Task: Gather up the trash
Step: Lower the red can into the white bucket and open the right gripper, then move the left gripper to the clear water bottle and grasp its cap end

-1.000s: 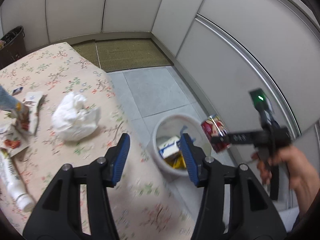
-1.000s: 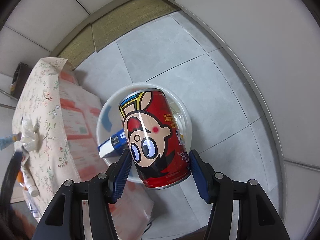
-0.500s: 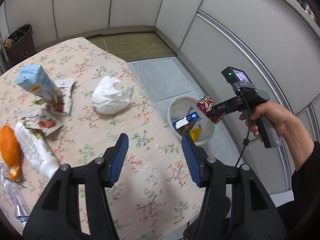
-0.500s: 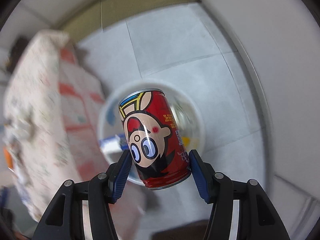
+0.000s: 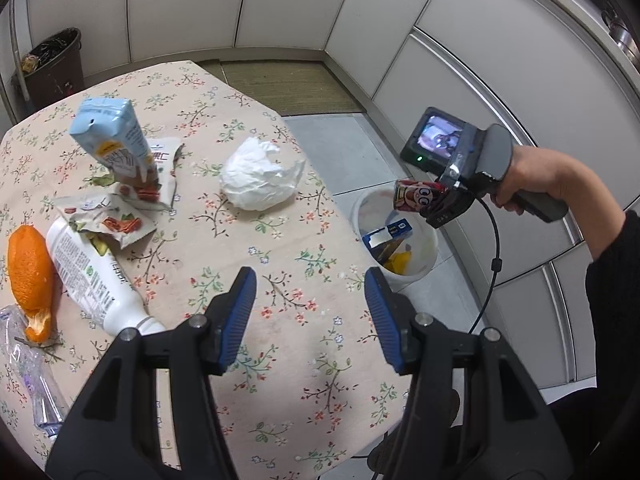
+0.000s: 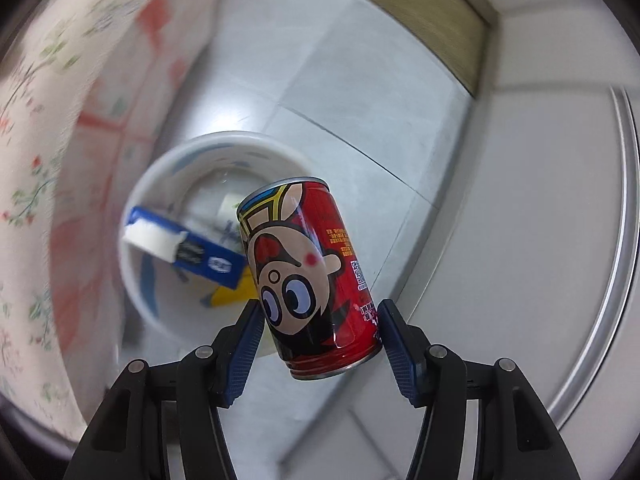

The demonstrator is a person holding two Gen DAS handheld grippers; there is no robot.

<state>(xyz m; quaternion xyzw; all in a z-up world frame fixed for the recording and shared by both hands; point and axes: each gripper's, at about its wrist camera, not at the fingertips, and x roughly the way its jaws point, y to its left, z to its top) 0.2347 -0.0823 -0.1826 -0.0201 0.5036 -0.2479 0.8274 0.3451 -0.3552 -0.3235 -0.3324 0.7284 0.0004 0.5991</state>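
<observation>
Since a second ago the right gripper (image 6: pixel 320 332) has rolled around its own line with the can (image 6: pixel 310 276) still clamped, so the bin (image 6: pixel 160 176) that lay behind and left of the can now shows from a turned angle, and the left wrist view has slid back from the table's edge to take in more of the table (image 5: pixel 248 248).

Both blue pads of the right gripper press the lower sides of the red cartoon-face can, which leans with its top toward 11 o'clock. Its upper end overlaps the white bin's opening, which spreads toward 10 o'clock on the grey floor. Inside the bin lie a blue-and-white box (image 6: pixel 192 252) and something yellow. In the left wrist view a hand (image 5: pixel 536 180) at 2 o'clock grips that tool's handle, forearm reaching in from the right, the can (image 5: pixel 416 200) poised over the bin's rim (image 5: pixel 360 208).

The left gripper (image 5: pixel 312 300) points down at the flowered cloth, its jaws spread apart with nothing between them. Beyond it, toward 12 o'clock, sits a crumpled white tissue (image 5: pixel 260 180); toward 10 o'clock a blue carton (image 5: pixel 112 140) stands over torn wrappers (image 5: pixel 108 220), with a white bottle (image 5: pixel 88 276) and orange peel (image 5: pixel 30 268) at 9 o'clock.
</observation>
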